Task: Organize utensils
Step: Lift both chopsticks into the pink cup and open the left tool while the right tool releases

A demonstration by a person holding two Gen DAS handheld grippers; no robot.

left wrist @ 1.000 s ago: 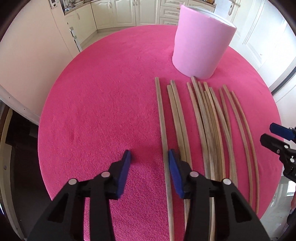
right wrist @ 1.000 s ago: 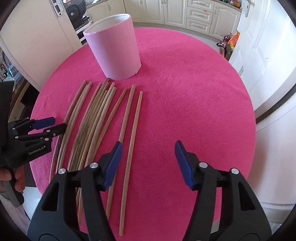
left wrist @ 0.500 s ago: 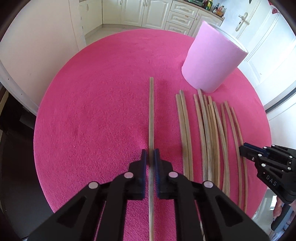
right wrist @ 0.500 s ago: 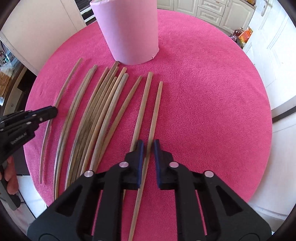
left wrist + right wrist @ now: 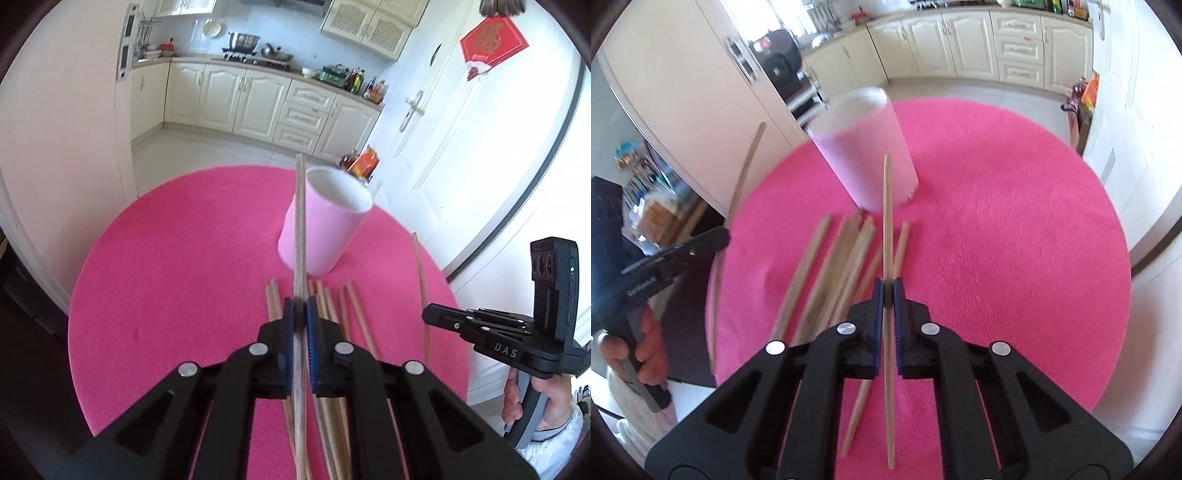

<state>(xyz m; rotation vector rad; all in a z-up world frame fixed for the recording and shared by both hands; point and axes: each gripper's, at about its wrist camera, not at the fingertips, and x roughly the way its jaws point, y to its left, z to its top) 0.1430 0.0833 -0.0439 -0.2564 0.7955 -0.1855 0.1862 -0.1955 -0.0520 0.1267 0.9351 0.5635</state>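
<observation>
This is a home kitchen: cream cabinets (image 5: pixel 258 99) and drawers (image 5: pixel 303 114) line the walls, pots sit on a stove (image 5: pixel 255 51), sauce bottles (image 5: pixel 364 83) crowd the counter, and a red paper decoration (image 5: pixel 493 40) hangs above a white door (image 5: pixel 424 147).

Round table cover (image 5: pixel 166 266): bright pink cloth, matt, short fuzzy nap. Chopsticks (image 5: pixel 827 266): bare wood, matt, pale brown, some greyer. Pink cylinder holder (image 5: pixel 325 229): smooth matt wall, looks like paper or thin plastic, cannot tell which; white inside. Left gripper (image 5: pixel 300 314): black plastic, slight sheen, silver metal rivets, blue ribbed pads. Kitchen cabinets (image 5: pixel 258 99), upper centre: cream, semi-gloss.
</observation>
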